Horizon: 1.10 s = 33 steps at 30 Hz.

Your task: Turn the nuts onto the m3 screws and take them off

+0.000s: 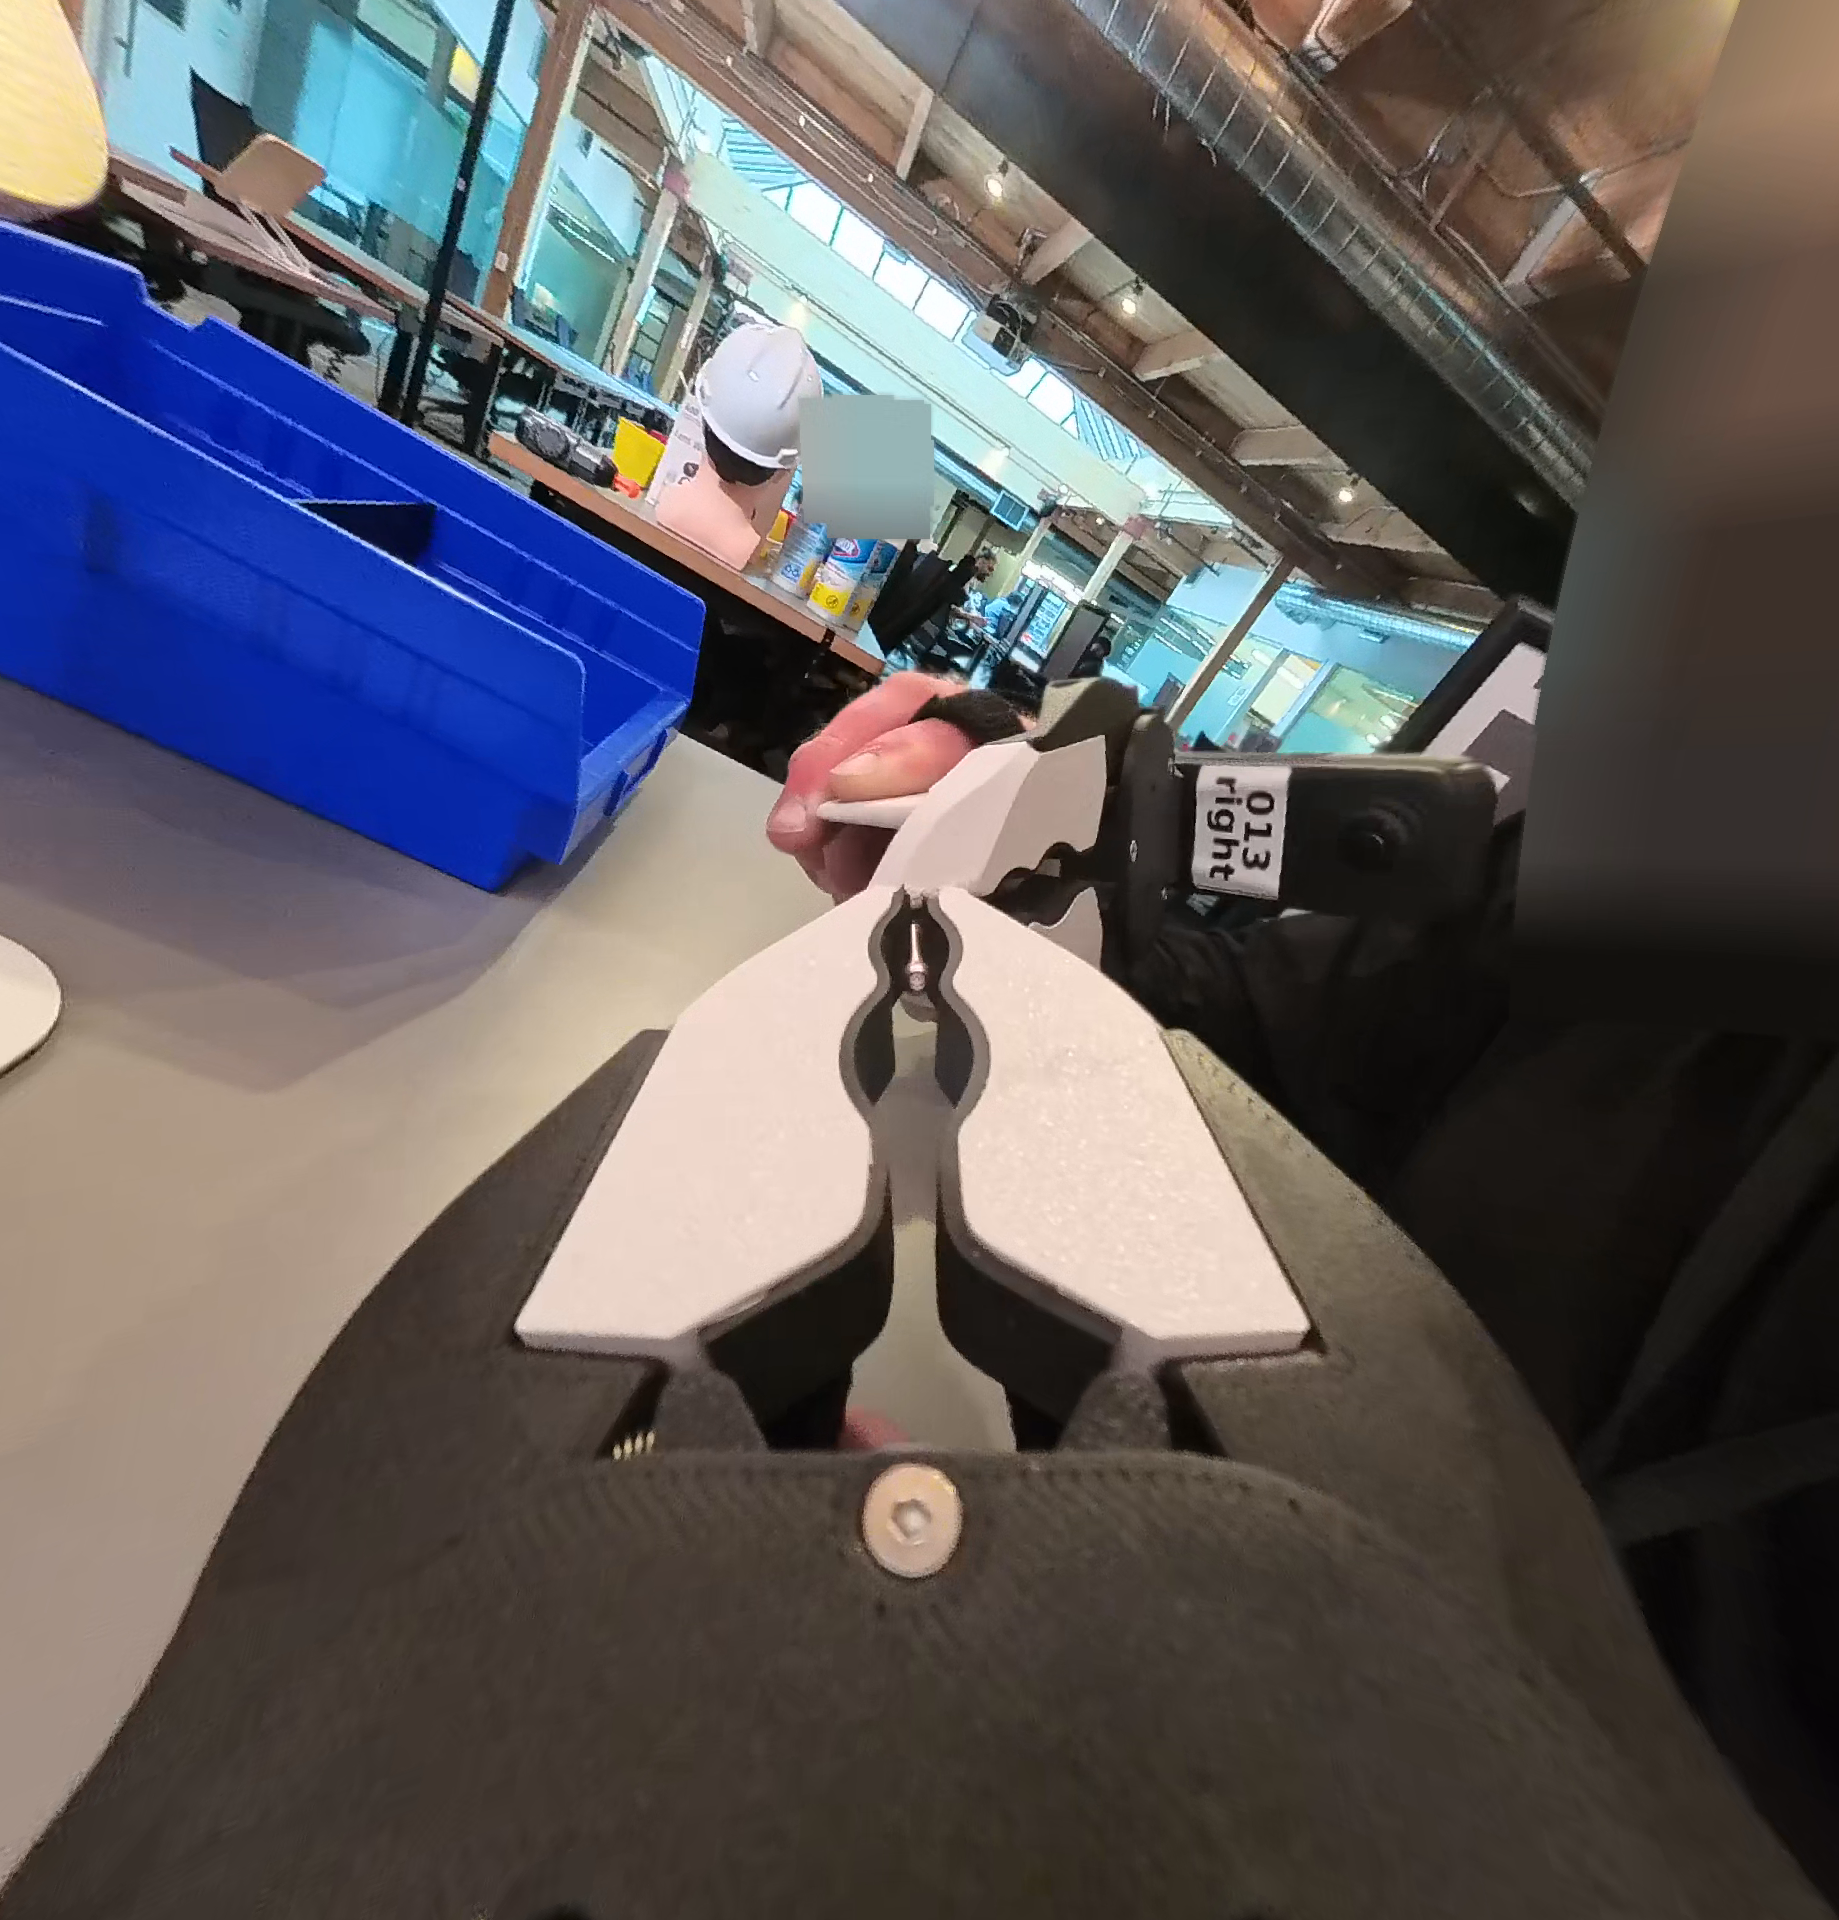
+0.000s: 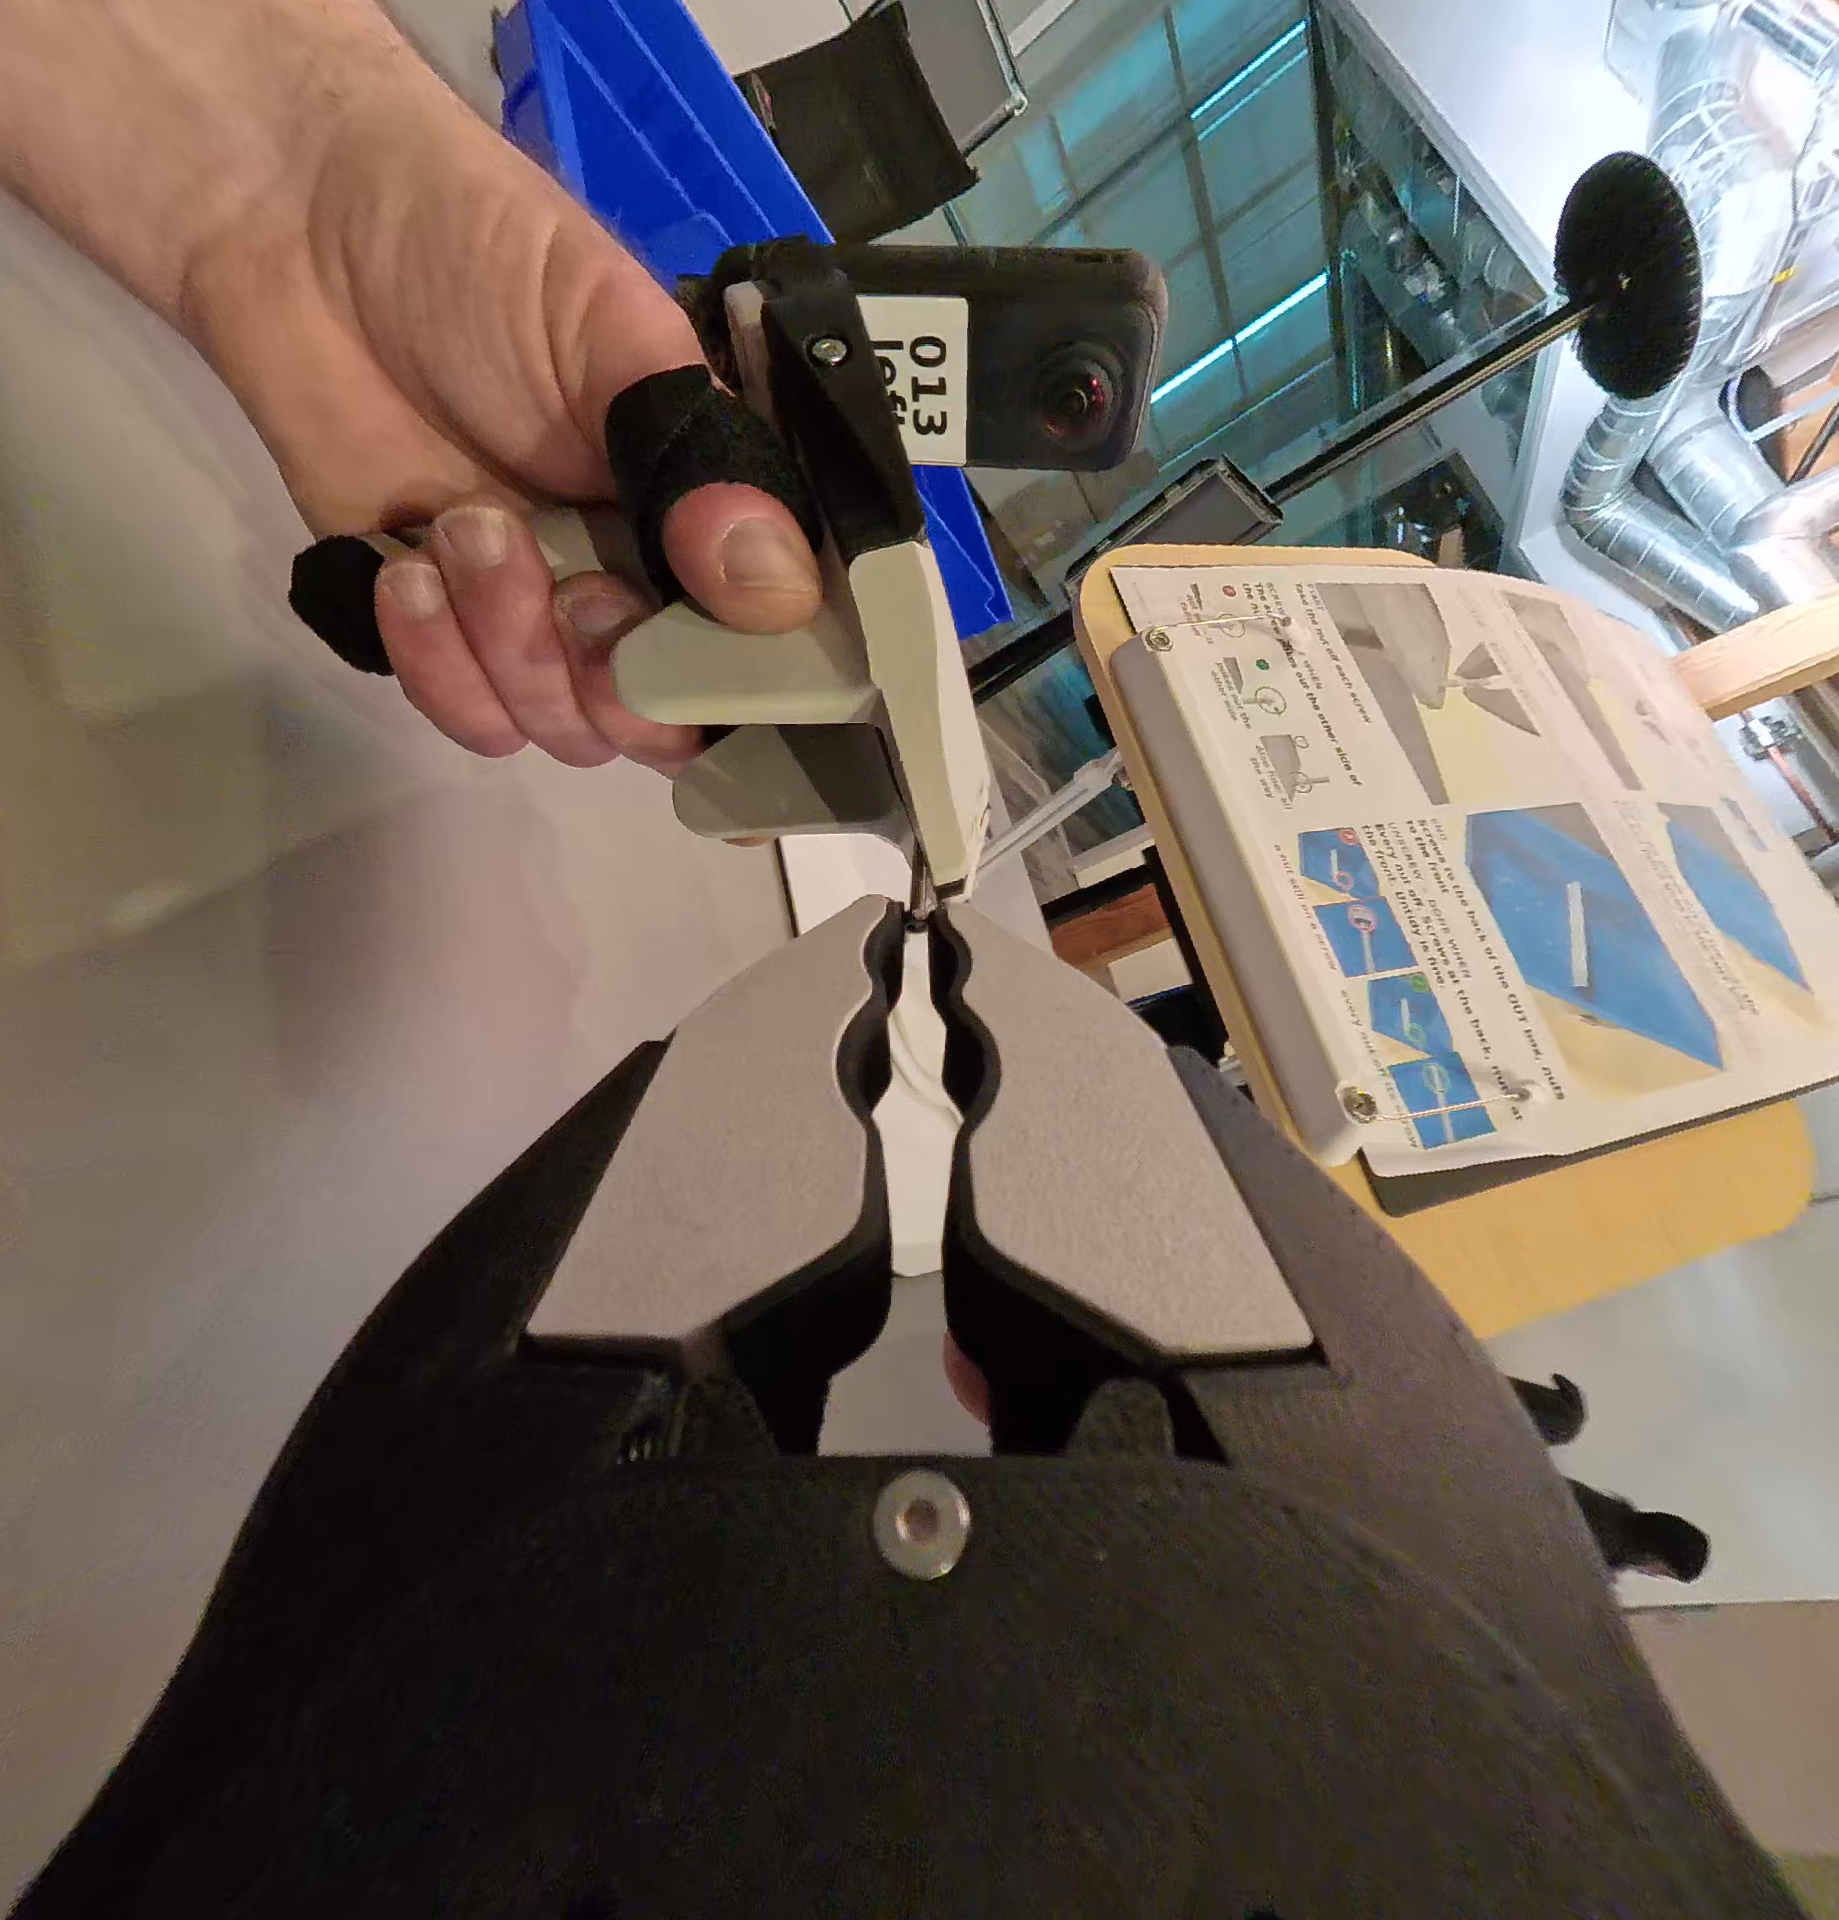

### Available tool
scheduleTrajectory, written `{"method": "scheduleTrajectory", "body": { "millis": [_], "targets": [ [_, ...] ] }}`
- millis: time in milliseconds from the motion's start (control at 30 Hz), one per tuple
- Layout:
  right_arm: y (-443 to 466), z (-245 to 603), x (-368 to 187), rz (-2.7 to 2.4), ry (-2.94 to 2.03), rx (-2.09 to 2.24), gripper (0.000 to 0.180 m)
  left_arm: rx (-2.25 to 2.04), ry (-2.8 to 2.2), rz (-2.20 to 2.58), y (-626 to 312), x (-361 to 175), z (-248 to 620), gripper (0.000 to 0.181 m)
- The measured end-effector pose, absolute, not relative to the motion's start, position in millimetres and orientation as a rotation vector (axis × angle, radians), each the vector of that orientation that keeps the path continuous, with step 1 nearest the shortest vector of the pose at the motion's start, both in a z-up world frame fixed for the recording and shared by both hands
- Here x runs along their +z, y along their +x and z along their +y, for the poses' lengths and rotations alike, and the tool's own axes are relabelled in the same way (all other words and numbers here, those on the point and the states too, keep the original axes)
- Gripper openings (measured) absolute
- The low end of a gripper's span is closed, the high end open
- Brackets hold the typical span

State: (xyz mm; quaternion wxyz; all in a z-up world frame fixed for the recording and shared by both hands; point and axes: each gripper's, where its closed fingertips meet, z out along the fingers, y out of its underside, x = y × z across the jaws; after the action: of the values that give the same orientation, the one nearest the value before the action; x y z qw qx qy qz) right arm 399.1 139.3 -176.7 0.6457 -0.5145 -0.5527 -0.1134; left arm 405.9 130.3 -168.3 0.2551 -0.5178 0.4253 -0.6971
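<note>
My left gripper [image 1: 911,906] is shut, its white fingers [image 1: 759,1122] pinching a small silver M3 screw [image 1: 913,948]. The screw's shaft runs back through the first notch behind the tips. A small collar [image 1: 916,975] sits on the shaft; I cannot tell whether it is the nut or the head. My right gripper [image 2: 917,916] is shut tip to tip against the left one, on the screw's other end [image 2: 921,891]. It shows in the left wrist view [image 1: 920,891], coming in from the right. The left gripper [image 2: 941,883] comes down from above in the right wrist view. Both are held above the grey table [image 1: 219,1143].
A blue bin [image 1: 323,582] stands on the table at the back left and also shows in the right wrist view [image 2: 666,156]. A picture instruction sheet [image 2: 1466,883] sits on a wooden stand to the right. A white round base [image 1: 1,987] lies at the left edge. A hand [image 2: 395,343] holds each gripper.
</note>
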Motion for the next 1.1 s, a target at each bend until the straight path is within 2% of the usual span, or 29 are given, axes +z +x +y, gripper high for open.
{"method": "scheduleTrajectory", "body": {
  "millis": [33,67,167,233,433,633,867,1100],
  "targets": [
    [399,140,-177,-1.251,-1.186,-0.226,0.005,-1.89,-1.402,1.154,406,-169,130,0.001],
    [399,139,-177,-1.238,-1.199,-0.184,0.005,-1.89,-1.393,1.156,406,-168,130,0.002],
    [402,139,-174,-1.181,-1.251,-0.027,0.005,-1.744,-1.386,1.179,407,-171,136,0.024],
    [406,140,-172,-1.141,-1.284,0.071,0.005,-1.67,-1.342,1.201,404,-167,137,0.026],
    [406,138,-171,-1.063,-1.348,0.365,0.005,-1.418,-1.242,1.33,404,-170,132,0.017],
    [402,134,-177,-1.087,-1.375,0.441,0.005,-1.369,-1.2,1.334,404,-169,131,0.005],
    [403,135,-177,-1.092,-1.364,0.394,0.005,-1.413,-1.242,1.341,405,-169,129,0.003],
    [406,140,-178,-1.209,-1.243,-0.082,0.005,-1.749,-1.408,1.206,405,-171,132,0.003]
  ]
}}
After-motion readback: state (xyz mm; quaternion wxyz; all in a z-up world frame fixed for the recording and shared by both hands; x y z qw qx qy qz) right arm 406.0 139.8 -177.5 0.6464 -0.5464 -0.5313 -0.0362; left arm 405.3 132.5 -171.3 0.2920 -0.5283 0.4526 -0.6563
